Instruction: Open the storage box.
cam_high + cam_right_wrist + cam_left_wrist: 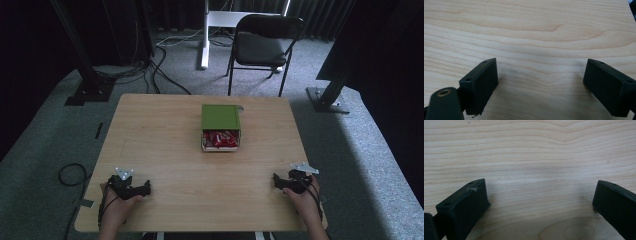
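A green box (220, 118) lies in the middle of the wooden table (165, 145), its near end open on red packets (220, 138). My left gripper (141, 186) rests on the table near the front left corner, held by a hand. Its jaws stand wide apart over bare wood, left gripper (541, 200). Near the front right corner my right gripper (276, 180) rests in the other hand. There too the jaws are spread with nothing between them, right gripper (541, 80). Both grippers are well in front of the box.
A black folding chair (265, 42) stands behind the table on grey carpet. Black frame posts with feet (90, 92) (330, 95) flank the table's far corners. Cables (72, 175) lie on the floor at the left. A white stand (205, 35) is at the back.
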The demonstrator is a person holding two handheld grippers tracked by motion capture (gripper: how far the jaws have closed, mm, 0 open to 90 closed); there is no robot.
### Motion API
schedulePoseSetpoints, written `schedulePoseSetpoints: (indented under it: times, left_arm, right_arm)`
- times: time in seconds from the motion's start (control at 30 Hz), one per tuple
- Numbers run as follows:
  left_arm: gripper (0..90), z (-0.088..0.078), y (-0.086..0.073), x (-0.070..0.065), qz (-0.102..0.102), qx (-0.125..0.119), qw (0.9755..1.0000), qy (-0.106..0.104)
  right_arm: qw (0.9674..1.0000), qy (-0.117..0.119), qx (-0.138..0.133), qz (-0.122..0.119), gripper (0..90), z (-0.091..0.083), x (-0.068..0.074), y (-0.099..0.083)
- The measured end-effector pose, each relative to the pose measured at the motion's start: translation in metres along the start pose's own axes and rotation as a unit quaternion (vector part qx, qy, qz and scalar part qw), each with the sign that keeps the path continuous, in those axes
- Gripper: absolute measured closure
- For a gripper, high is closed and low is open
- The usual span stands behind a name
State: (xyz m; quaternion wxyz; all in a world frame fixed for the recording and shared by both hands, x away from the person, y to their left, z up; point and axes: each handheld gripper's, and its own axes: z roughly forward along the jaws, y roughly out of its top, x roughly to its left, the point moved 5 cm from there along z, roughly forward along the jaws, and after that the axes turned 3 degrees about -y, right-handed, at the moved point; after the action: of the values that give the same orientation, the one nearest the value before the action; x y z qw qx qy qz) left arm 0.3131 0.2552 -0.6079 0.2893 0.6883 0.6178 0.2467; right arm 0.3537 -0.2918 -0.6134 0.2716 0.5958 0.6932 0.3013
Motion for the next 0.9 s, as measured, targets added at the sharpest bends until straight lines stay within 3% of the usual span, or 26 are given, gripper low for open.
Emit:
schedulePoseSetpoints:
  times: [0.43, 0.5, 0.6, 0.7, 0.87, 0.9]
  left_arm:
    - [0.7, 0.000, 0.000, -0.001, 0.007, 0.000, 1.0000, -0.006]
    - [0.7, 0.001, 0.001, -0.004, 0.022, 0.002, 0.9996, -0.019]
    - [1.2, 0.001, 0.002, -0.005, 0.029, 0.002, 0.9993, -0.025]
    - [6.8, 0.001, 0.007, -0.010, 0.049, -0.002, 0.9986, -0.020]
    - [6.8, 0.001, 0.013, -0.018, 0.069, -0.007, 0.9974, -0.021]
    - [6.7, 0.001, 0.016, -0.023, 0.086, -0.004, 0.9960, -0.022]
  right_arm:
    - [1.0000, 0.000, 0.000, 0.001, 11.6, 0.000, 0.000, 0.000]
    - [1.0000, 0.000, 0.001, 0.001, 11.6, 0.000, 0.000, 0.000]
    - [1.0000, 0.000, 0.001, 0.000, 11.6, 0.000, 0.000, 0.000]
    - [1.0000, 0.000, 0.000, 0.000, 11.6, 0.000, 0.000, 0.000]
    - [1.0000, 0.000, 0.000, 0.001, 11.6, 0.000, 0.000, 0.000]
    - [1.0000, 0.000, 0.001, 0.001, 11.6, 0.000, 0.000, 0.000]
